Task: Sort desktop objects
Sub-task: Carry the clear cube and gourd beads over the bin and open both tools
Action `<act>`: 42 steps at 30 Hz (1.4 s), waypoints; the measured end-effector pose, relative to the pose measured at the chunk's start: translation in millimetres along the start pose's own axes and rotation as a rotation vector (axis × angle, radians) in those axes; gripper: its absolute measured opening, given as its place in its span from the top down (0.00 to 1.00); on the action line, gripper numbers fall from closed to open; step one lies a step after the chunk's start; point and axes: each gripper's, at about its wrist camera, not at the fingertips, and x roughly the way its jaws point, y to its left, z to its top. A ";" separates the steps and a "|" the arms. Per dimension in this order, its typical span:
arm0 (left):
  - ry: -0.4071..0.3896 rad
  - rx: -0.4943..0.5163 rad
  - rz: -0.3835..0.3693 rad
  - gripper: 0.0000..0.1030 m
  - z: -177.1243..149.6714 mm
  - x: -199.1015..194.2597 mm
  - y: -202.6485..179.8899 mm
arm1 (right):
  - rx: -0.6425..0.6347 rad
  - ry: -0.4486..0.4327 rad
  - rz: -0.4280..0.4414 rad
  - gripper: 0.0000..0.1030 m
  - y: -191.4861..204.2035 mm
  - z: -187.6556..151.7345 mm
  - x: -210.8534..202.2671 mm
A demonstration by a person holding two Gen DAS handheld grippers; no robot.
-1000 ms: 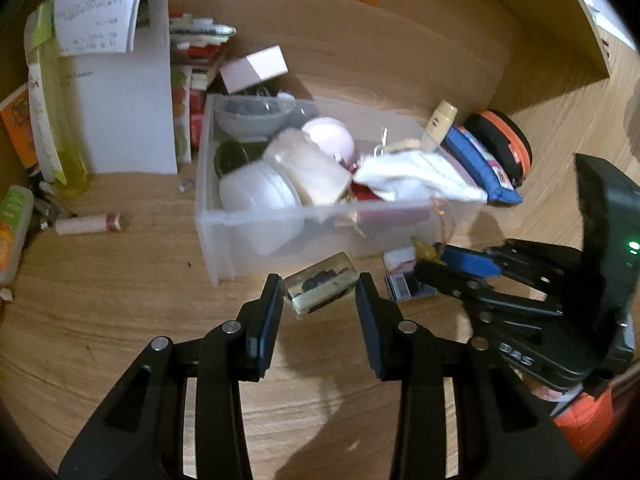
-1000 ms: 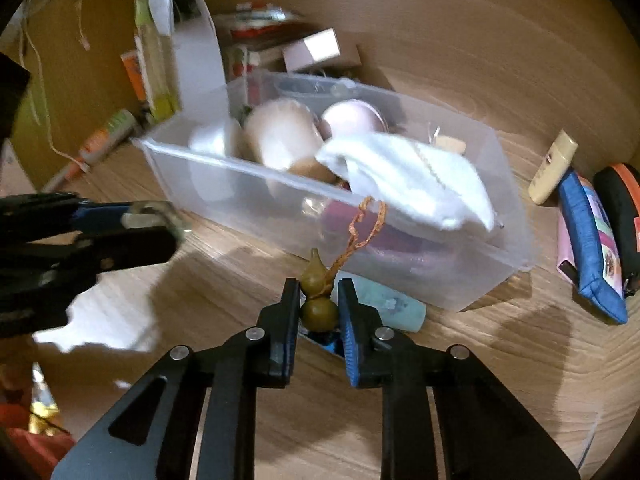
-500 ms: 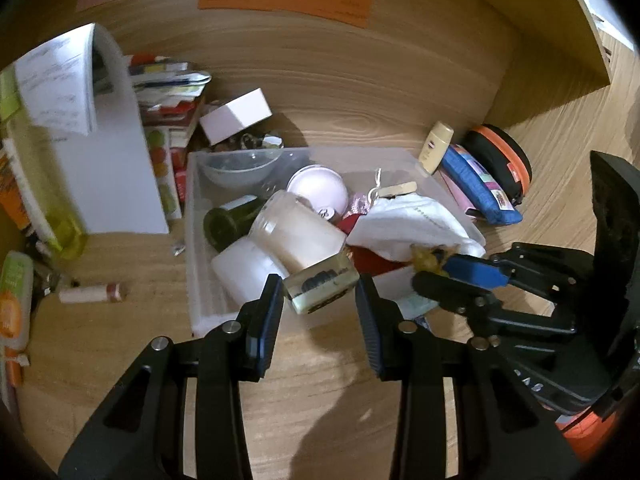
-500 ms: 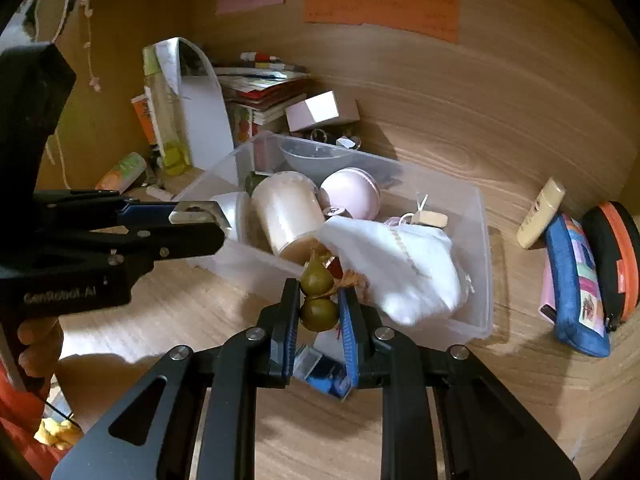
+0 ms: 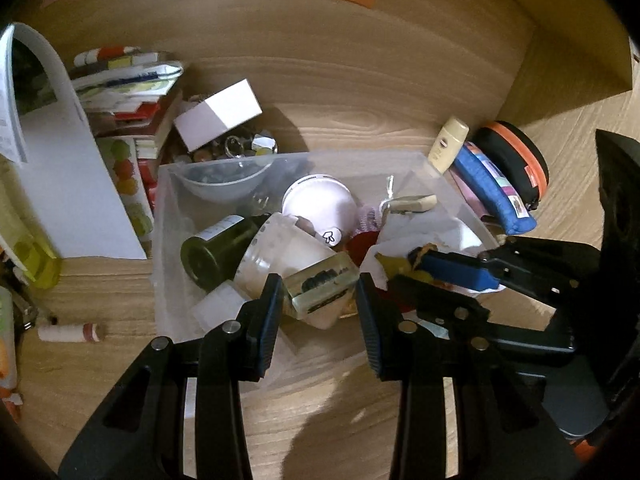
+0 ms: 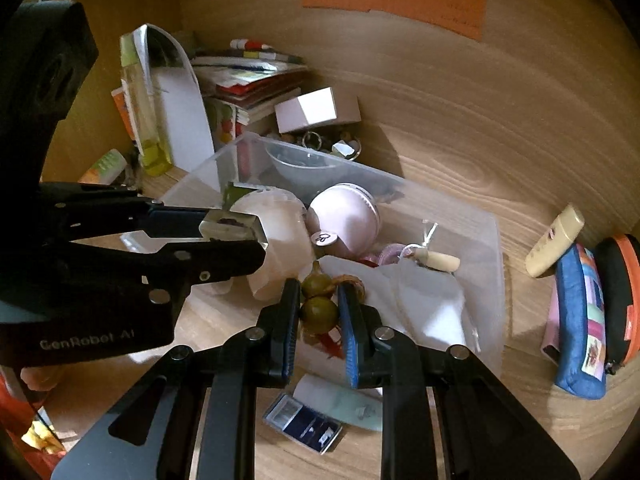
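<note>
Over the clear bin (image 5: 164, 216), the left gripper (image 5: 318, 294) has its fingers closed on a clear resin block (image 5: 320, 286) with dark bits inside, held above the bin's near edge. The right gripper (image 6: 319, 312), just to the right of it, pinches a small olive gourd charm (image 6: 319, 300) above the white cloth (image 6: 424, 304) in the bin. A dark green bottle (image 5: 216, 250), a cream cup (image 6: 276, 236) and a pale pink ball (image 6: 346, 216) lie inside the bin
</note>
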 end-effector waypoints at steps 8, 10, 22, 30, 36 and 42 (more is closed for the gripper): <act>0.005 0.002 0.002 0.64 -0.8 2.1 4.4 | -0.015 0.013 -0.019 0.83 1.3 1.4 16.3; 0.005 -0.003 -0.004 0.61 -0.7 2.0 5.8 | -0.012 0.019 -0.012 0.83 1.2 0.7 16.0; -0.015 -0.016 -0.031 0.54 -0.9 -8.4 7.3 | 0.043 0.030 0.024 0.81 -5.5 -6.0 -5.6; -0.043 0.015 -0.029 0.49 -3.8 -19.4 -0.1 | 0.057 0.026 0.060 0.68 -6.7 -16.4 -22.4; -0.040 0.023 -0.026 0.49 -7.8 -20.6 -0.6 | 0.003 0.011 0.029 0.57 4.8 -20.6 -28.5; -0.023 0.028 -0.016 0.49 -16.8 -23.6 0.2 | 0.029 -0.008 0.057 0.54 2.7 -28.9 -41.6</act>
